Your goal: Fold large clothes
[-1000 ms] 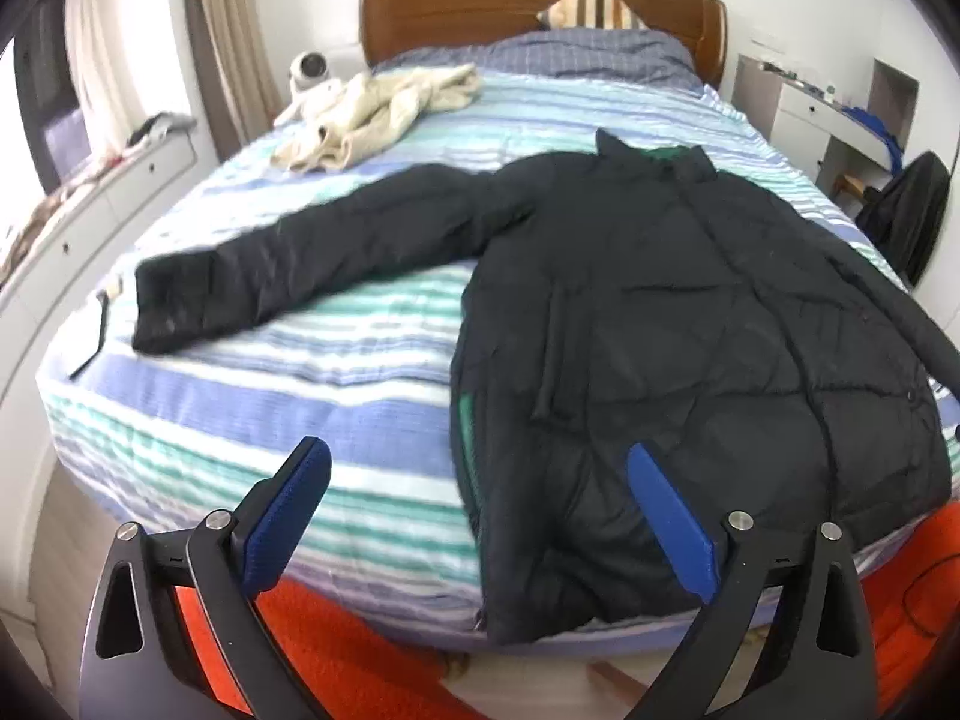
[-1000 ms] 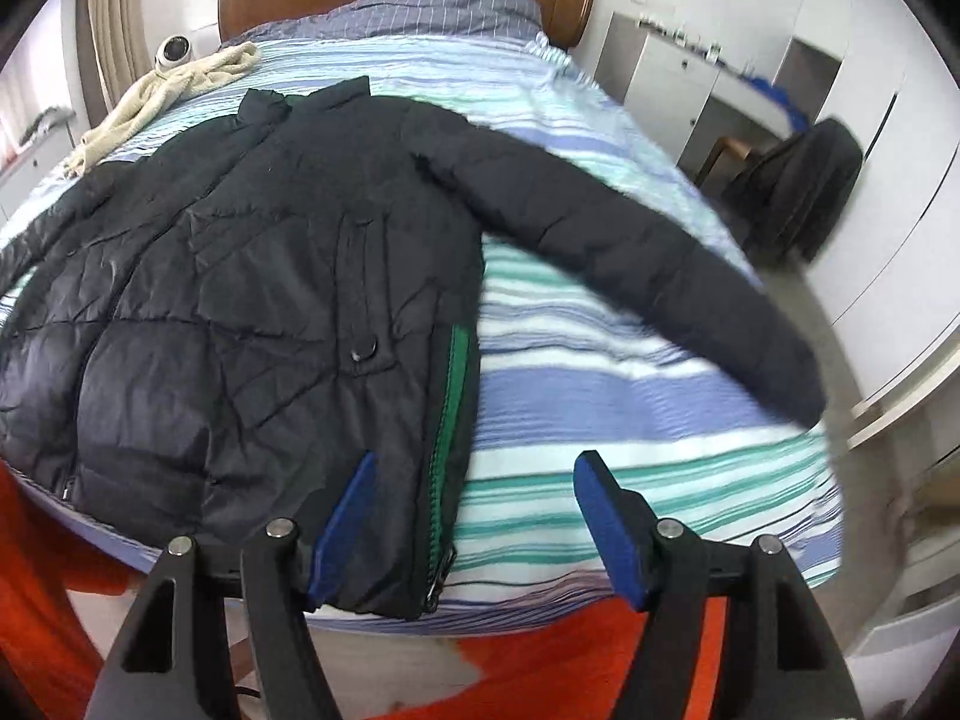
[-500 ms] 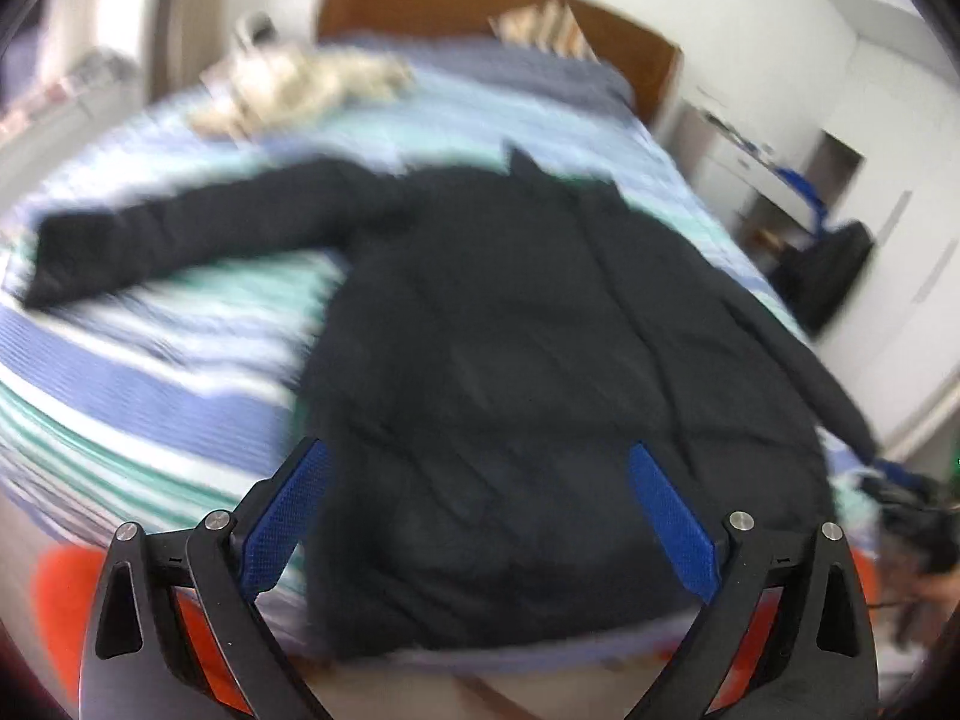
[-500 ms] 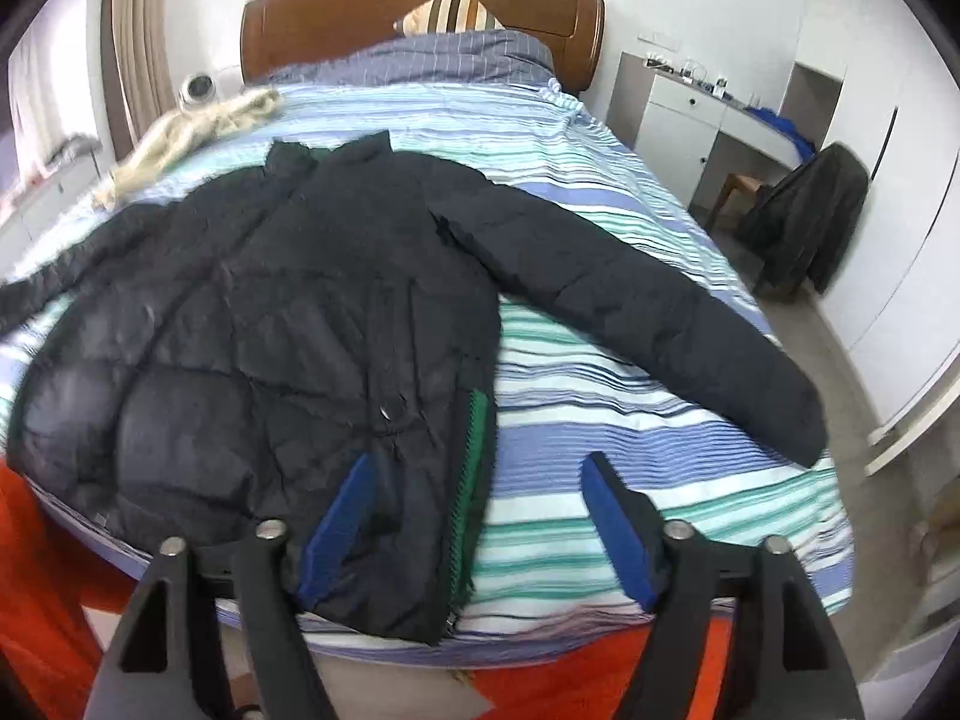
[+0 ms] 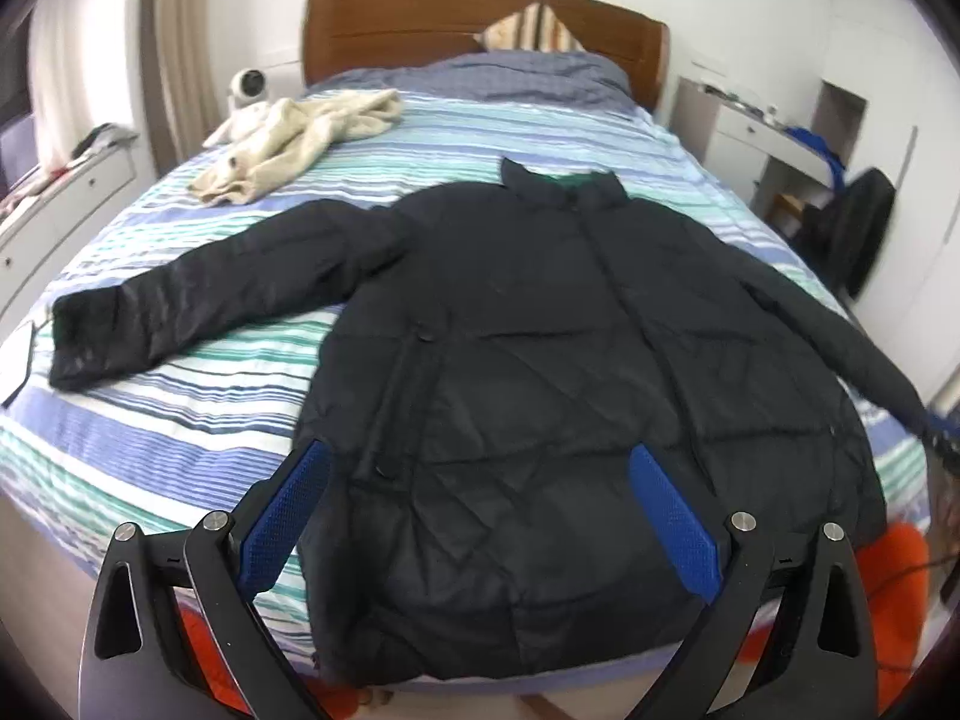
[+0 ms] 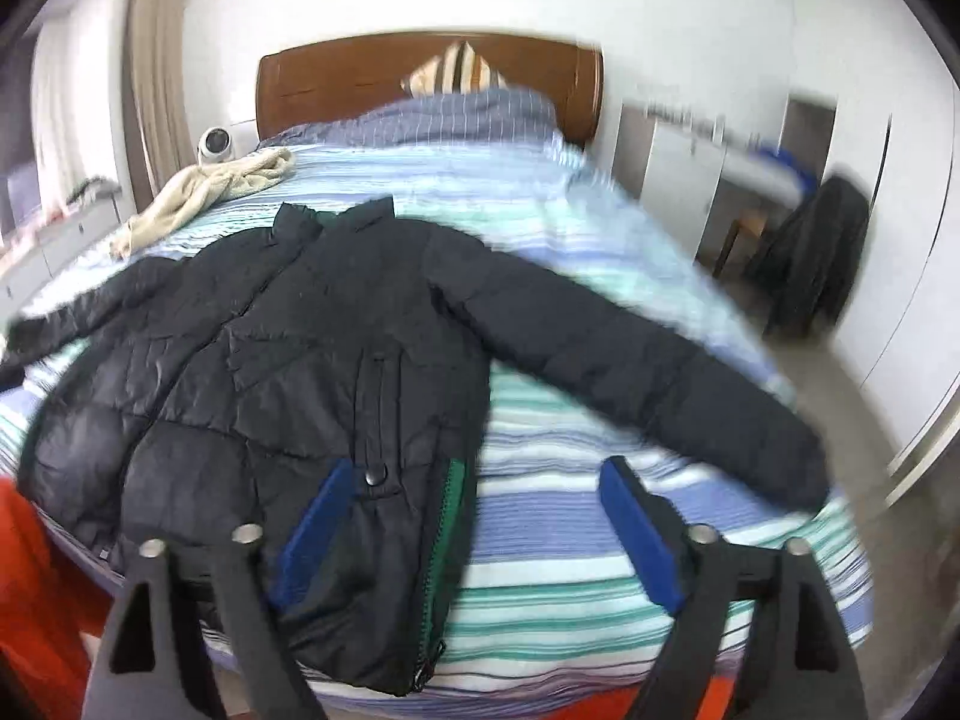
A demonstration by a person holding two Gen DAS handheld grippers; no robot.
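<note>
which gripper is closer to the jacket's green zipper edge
Right. The right gripper hangs just above the green zipper edge at the jacket's hem, jaws open. The left gripper is over the jacket's other half, jaws open too.

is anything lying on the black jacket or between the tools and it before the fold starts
Nothing visible. The black jacket lies spread flat on the bed, sleeves out. The cream garment sits apart near the headboard. Left tool and right tool are both open above the jacket's hem, jaws empty.

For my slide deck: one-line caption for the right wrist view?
Open right gripper above a black puffer jacket spread flat on a striped bed.
</note>
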